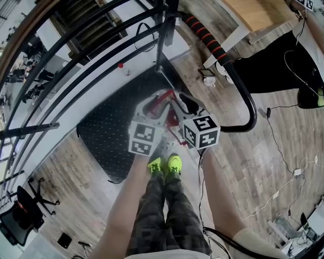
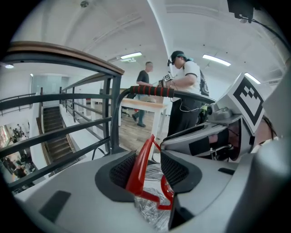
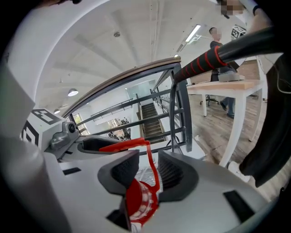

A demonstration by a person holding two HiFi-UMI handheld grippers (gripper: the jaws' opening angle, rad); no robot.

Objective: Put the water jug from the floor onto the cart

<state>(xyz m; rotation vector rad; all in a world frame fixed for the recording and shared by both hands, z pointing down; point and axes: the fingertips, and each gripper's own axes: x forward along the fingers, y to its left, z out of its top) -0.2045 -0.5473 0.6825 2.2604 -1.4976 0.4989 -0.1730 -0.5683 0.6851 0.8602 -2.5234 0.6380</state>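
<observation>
The water jug is clear plastic with a red cap [image 3: 138, 200] and a red carry handle [image 1: 161, 102]. It sits under both grippers, over the cart's black studded deck [image 1: 109, 136], and the grippers hide most of its body. My left gripper [image 1: 156, 104] is open. The red handle [image 2: 140, 168] stands between its pads, leaning at the left pad with a gap on the right. My right gripper [image 1: 182, 103] is open too, and the handle's thin strap [image 3: 152, 166] runs between its pads with room on the left. Crinkled clear plastic [image 2: 150, 211] shows below the left jaws.
The cart's push bar [image 1: 243, 91] with a red-and-black grip [image 1: 205, 35] curves round at the right. A black railing [image 1: 76, 66] over a stairwell runs along the left. A wooden table [image 1: 253, 15] stands at the back right with people near it. Cables [image 1: 283, 167] lie on the wood floor.
</observation>
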